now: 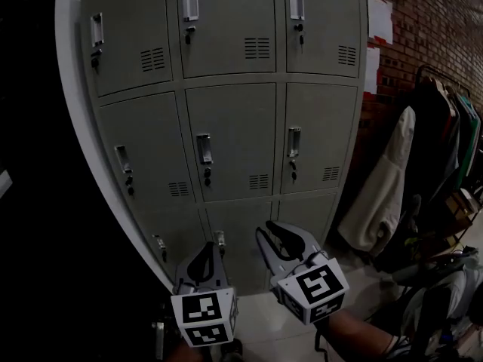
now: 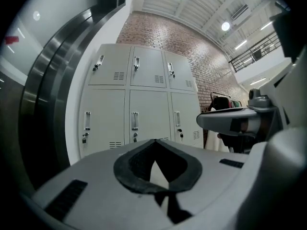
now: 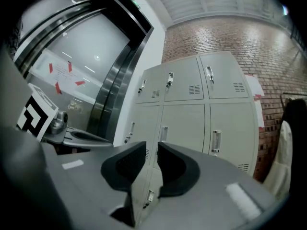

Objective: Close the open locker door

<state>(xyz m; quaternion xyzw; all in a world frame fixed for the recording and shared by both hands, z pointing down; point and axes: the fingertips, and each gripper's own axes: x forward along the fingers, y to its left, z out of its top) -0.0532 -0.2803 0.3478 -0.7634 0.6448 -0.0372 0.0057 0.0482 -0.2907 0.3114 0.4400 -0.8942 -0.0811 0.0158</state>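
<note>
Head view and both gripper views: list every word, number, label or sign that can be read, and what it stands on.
No text can be read.
White paper sheets on the red brick wall: print too blurred.
White notice with red tape pieces, right gripper view: too small.
Grey metal locker doors: no numbers show.
Black-and-white marker cubes: patterns only, no letters.

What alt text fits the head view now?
A grey locker bank, three columns wide, fills the frame, every visible door looking shut. The left claw and right claw hover low before its bottom row, touching nothing. Coats hang at right.
</note>
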